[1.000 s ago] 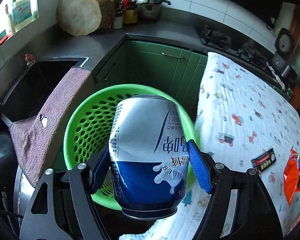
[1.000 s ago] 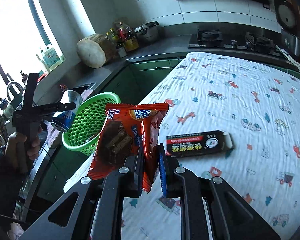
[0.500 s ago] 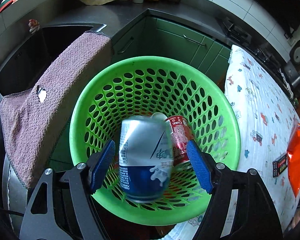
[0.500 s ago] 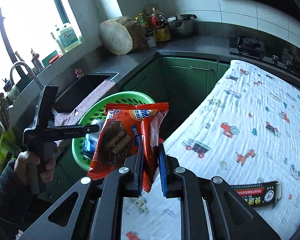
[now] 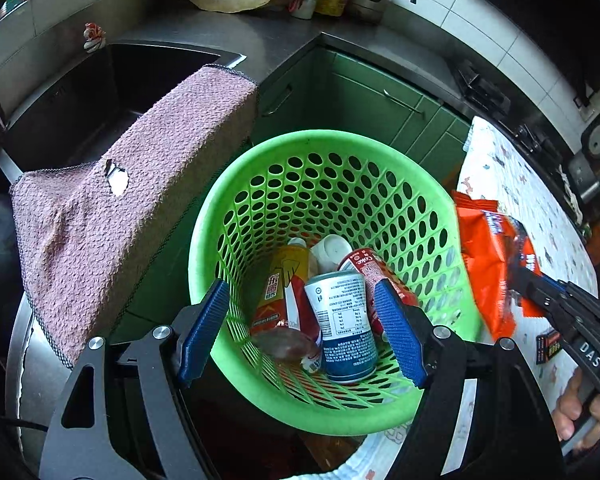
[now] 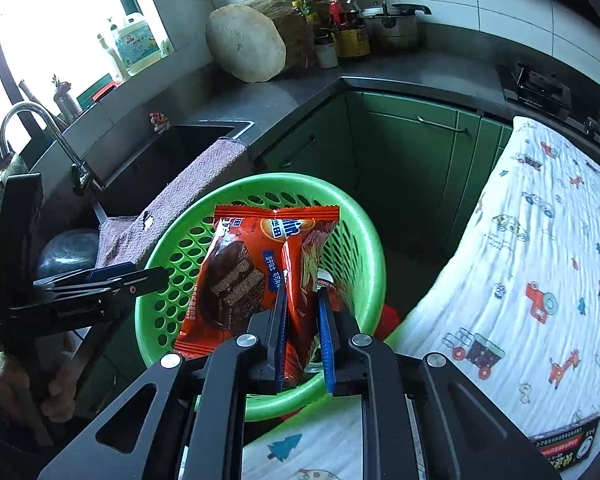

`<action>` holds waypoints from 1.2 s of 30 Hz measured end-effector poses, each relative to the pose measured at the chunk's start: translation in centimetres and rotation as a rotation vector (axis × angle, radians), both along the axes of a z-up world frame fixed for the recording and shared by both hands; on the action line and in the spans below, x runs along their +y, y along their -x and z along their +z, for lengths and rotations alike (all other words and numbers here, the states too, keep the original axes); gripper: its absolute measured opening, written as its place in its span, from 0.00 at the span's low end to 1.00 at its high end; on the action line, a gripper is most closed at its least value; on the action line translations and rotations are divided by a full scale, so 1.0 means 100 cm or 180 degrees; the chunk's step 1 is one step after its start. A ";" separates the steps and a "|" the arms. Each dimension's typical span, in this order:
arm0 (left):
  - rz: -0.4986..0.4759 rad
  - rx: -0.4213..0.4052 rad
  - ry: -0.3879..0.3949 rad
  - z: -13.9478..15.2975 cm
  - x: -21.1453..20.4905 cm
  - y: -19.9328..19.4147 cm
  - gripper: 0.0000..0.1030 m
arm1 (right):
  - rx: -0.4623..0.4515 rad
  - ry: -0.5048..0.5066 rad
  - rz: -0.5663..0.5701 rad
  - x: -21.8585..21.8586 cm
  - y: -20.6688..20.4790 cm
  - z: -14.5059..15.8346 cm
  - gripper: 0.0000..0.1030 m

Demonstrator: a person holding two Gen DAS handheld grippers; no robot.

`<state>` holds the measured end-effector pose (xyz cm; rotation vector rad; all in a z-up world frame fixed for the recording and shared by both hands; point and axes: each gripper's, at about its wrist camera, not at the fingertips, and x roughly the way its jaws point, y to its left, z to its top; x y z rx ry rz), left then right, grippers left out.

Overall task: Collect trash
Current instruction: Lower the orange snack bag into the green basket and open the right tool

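My left gripper [image 5: 300, 292] hangs open over the green perforated basket [image 5: 300, 138], with nothing between its blue pads. Inside the basket lie a blue-and-silver can [image 5: 342, 320], a red Coke can [image 5: 364, 264] and a yellow bottle [image 5: 288, 280]. My right gripper [image 6: 302, 300] is shut on an orange snack wrapper [image 6: 240, 264], held upright above the basket [image 6: 364, 224] near its rim. From the left wrist view the wrapper [image 5: 488, 256] is at the basket's right edge. The left gripper [image 6: 140, 276] is at the basket's left side.
A pink towel [image 5: 132, 200] hangs over the sink edge [image 5: 100, 92] left of the basket. A table with a printed cloth [image 6: 540, 260] lies to the right and carries a black box [image 6: 564, 444]. Behind are green cabinets, a wooden block [image 6: 248, 44] and bottles on the counter.
The blue-and-silver can left my left gripper and dropped into the basket. The right gripper carried the wrapper from over the table to over the basket.
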<state>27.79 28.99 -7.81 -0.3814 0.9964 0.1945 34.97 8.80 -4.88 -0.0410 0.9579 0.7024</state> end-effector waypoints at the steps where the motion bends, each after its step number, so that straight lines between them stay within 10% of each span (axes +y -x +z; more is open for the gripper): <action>1: 0.0011 0.0001 0.0004 0.000 0.002 0.002 0.72 | 0.0031 0.0000 0.0025 0.004 -0.002 -0.003 0.14; 36: -0.0430 0.0133 0.0109 -0.018 -0.039 -0.011 0.82 | 0.0071 0.0102 0.0354 0.011 0.030 -0.018 0.15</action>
